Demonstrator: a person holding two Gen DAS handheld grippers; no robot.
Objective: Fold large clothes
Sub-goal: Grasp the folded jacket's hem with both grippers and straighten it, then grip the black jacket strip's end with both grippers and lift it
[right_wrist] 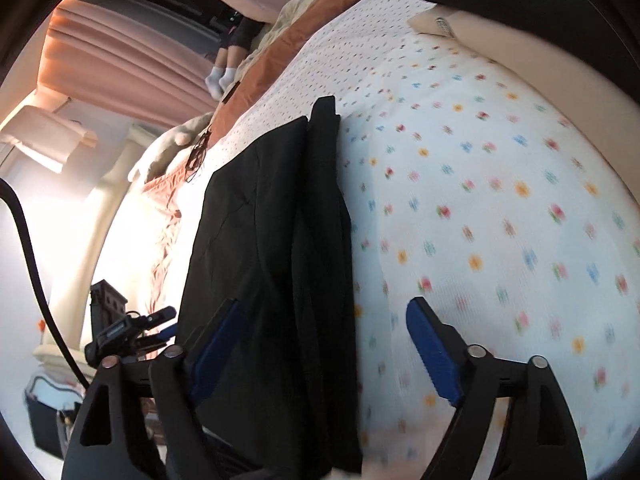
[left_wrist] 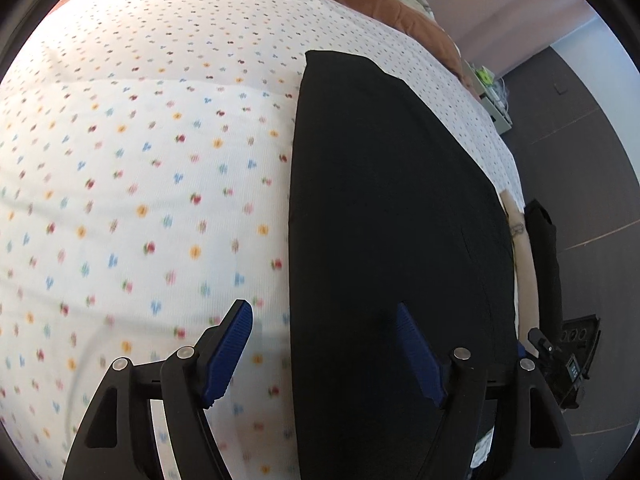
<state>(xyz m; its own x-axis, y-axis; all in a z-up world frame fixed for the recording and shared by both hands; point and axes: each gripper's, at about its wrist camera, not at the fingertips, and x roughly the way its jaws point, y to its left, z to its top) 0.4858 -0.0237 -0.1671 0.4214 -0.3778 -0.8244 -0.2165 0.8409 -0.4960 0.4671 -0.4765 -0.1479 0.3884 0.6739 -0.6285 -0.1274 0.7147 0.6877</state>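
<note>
Bedroom scene: a bed with a white sheet (left_wrist: 140, 160) dotted with small coloured flowers fills both wrist views, a rust-orange blanket (left_wrist: 404, 4) bunched along its far edge at 1 o'clock.

In the left wrist view, a long black garment (left_wrist: 392, 208) lies flat on the sheet, running from 12 o'clock down to 6 o'clock, apparently already folded into a narrow strip so it can be folded again. The left claw (left_wrist: 324, 348) hovers above its near end with fingers spread wide, holding nothing; one blue pad (left_wrist: 230, 354) is over the sheet, the other over the cloth.

In the right wrist view, the same garment shows layered lengthwise folds at 11 o'clock. The right claw (right_wrist: 320, 356) is also wide and empty, straddling the garment's long edge, seemingly poised to grasp it.
</note>
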